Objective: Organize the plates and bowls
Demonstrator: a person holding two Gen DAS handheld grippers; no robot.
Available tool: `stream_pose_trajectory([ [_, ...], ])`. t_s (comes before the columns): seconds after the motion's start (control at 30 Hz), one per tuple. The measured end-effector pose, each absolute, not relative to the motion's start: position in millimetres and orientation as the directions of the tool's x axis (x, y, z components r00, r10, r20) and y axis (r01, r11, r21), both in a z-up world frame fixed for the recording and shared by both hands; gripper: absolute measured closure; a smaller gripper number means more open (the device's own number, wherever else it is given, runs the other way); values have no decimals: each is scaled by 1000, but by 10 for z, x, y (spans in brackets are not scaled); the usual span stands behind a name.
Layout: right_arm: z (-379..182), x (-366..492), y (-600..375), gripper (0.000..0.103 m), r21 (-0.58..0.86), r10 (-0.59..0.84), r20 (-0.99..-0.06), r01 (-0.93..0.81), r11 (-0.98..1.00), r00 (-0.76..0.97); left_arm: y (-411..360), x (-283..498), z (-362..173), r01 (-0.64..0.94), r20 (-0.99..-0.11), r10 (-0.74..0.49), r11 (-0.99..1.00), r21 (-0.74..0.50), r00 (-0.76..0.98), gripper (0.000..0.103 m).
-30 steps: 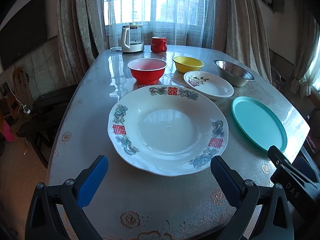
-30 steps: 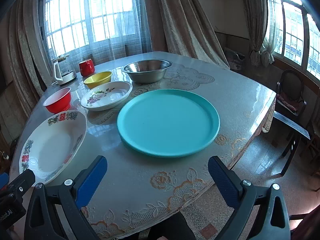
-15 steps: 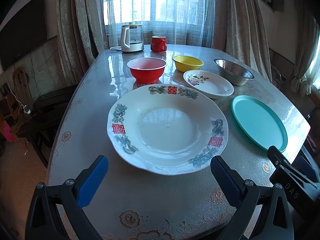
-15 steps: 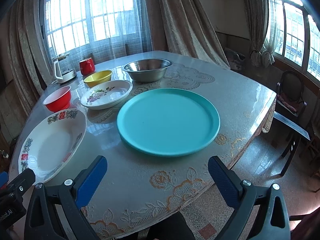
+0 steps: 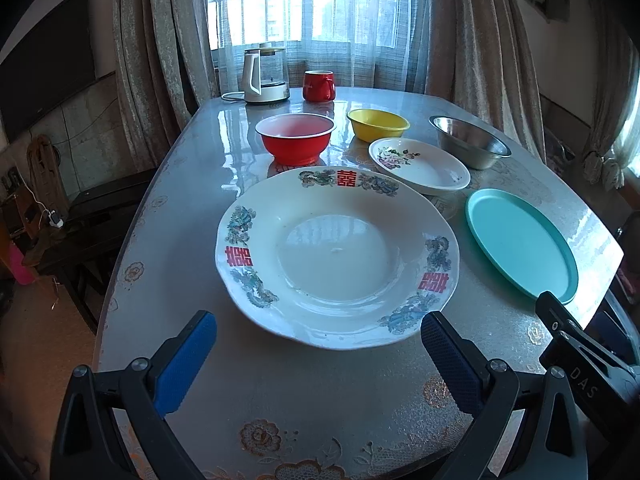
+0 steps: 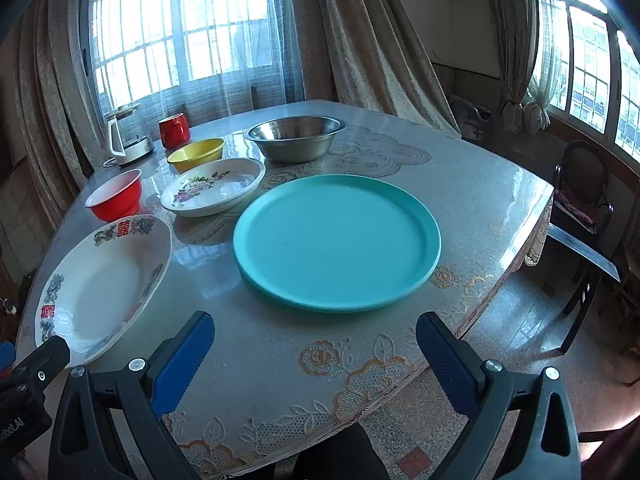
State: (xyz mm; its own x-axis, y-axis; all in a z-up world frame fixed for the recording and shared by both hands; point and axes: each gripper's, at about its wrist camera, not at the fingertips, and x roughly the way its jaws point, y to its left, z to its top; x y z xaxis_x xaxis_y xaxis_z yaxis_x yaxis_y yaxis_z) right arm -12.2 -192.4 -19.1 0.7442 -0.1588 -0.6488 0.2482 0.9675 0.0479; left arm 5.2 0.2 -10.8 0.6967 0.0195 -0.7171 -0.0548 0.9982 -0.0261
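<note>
A large white patterned deep plate (image 5: 336, 256) lies on the table just ahead of my open, empty left gripper (image 5: 318, 354); it also shows in the right wrist view (image 6: 100, 284). A teal plate (image 6: 336, 240) lies just ahead of my open, empty right gripper (image 6: 314, 350) and shows in the left wrist view (image 5: 520, 240). Behind them stand a small floral plate (image 5: 420, 164), a red bowl (image 5: 295, 137), a yellow bowl (image 5: 378, 124) and a steel bowl (image 5: 468, 142).
A kettle (image 5: 264, 76) and a red mug (image 5: 318, 86) stand at the far table edge by the curtained window. The glass-topped table (image 5: 280, 400) has a lace cloth. A dark bench (image 5: 92, 216) stands left, a chair (image 6: 580, 200) right.
Both grippers drifted very slightly; the left view shifted a little toward the large plate. Nothing was grasped or moved on the table.
</note>
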Motion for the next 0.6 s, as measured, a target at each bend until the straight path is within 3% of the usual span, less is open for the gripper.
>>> stream_pose_trajectory([
  [0.6,-153,-23,-1899,0,5,-119,-604,153,988,788,132,176,-144,-98,-733,38,994,-40,679,0],
])
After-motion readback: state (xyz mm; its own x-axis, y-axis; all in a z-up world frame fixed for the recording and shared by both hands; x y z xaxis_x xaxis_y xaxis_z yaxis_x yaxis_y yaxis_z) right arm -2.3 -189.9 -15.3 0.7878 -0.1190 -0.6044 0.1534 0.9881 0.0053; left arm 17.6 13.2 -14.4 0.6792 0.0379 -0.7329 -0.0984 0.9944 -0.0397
